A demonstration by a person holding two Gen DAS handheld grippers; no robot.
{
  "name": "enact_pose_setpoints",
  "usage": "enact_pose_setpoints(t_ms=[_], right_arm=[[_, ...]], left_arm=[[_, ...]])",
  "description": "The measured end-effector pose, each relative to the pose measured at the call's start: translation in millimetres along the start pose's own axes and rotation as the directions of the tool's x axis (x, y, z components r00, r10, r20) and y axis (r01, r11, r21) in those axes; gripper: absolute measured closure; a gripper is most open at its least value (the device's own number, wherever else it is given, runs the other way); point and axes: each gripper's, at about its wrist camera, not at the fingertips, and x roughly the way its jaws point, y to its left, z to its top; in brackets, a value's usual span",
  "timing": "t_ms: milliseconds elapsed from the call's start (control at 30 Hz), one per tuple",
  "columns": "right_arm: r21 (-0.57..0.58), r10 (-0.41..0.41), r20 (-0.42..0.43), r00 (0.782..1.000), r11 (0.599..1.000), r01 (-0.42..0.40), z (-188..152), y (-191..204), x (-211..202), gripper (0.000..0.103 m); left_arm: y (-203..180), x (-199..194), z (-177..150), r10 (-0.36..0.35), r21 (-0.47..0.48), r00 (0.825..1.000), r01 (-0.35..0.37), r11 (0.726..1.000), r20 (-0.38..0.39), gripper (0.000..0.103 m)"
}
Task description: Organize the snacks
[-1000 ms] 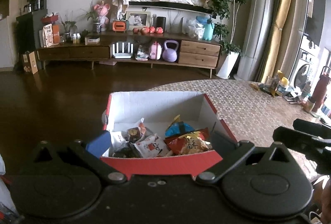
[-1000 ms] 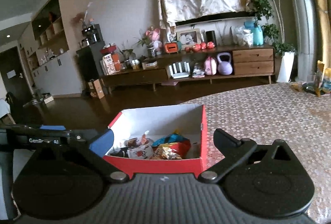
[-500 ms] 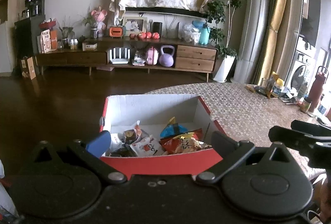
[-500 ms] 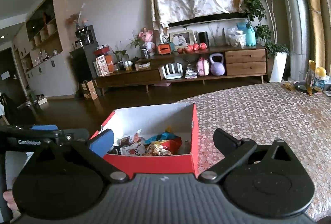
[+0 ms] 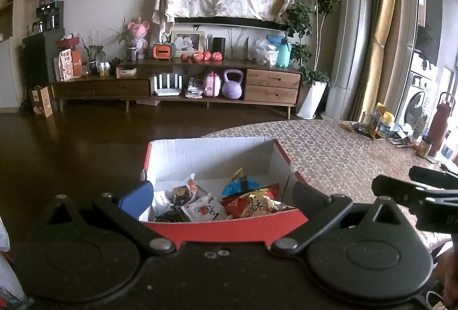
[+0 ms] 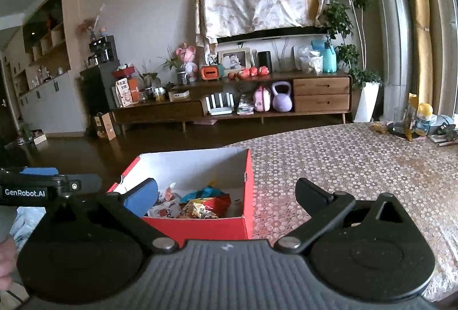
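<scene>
Nearest the left wrist camera, the left gripper [image 5: 220, 195] has its two fingers spread wide with nothing between them, the blue-padded finger [image 5: 136, 197] by the left corner of the red box [image 5: 226, 228] and the black one by its right corner. The right gripper [image 6: 226, 194] is likewise spread wide and empty; its blue pad sits in front of the box's near left part, its black finger over the tablecloth [image 6: 357, 167] to the right of the box.

The open box, red outside and white inside, rests at the left end of the patterned table and holds the snack packets [image 5: 229, 199]: a white packet with red lettering [image 5: 203, 209], an orange-red bag [image 5: 254, 202], a blue packet [image 5: 239, 184] behind it, and a small dark-printed one toward the left. The left view looks straight down into the box and shows the packets plainly. The right view sees it from the right, showing its red side wall and only the packet tops [image 6: 194, 205].

The left view catches the other gripper at its right edge; the right view shows the other gripper's labelled body at its left edge, with part of a hand [image 6: 5, 264] below.

Farther along the table, the left view alone shows a dark red bottle [image 5: 439, 126]; both show a glass and small clutter. Beyond stands a low wooden cabinet [image 6: 234, 106] with a purple kettlebell [image 6: 282, 101].
</scene>
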Motion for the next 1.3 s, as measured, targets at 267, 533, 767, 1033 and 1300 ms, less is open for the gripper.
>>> enact_pose_setpoints(t_ms=[267,533,767,1033,1300], right_arm=[[0.005,0.006,0.0,1.0,1.0,-0.006,0.2,-1.4,1.3,0.0],[0.008,0.009,-0.003,1.0,1.0,-0.009,-0.2,0.0,1.6,0.0],[0.011,0.011,-0.005,1.0,1.0,-0.011,-2.5,7.7,1.0,0.0],[0.016,0.013,-0.01,1.0,1.0,-0.012,-6.5,14.0,-0.2,0.0],[0.024,0.013,-0.015,1.0,1.0,-0.012,-10.8,10.8,0.1,0.0]], left_arm=[[-0.6,-4.1,2.1,-0.001,0.006,1.0,0.001,1.0,0.003,0.0],[-0.6,-5.7,1.6,0.003,0.005,1.0,-0.003,1.0,-0.003,0.0],[0.7,-6.0,-1.6,0.0,-0.007,1.0,0.0,1.0,-0.016,0.0],[-2.0,-5.2,-6.8,-0.005,-0.006,1.0,0.005,1.0,-0.03,0.0],[-2.6,-6.7,-8.7,-0.004,-0.01,0.999,0.004,1.0,-0.041,0.0]])
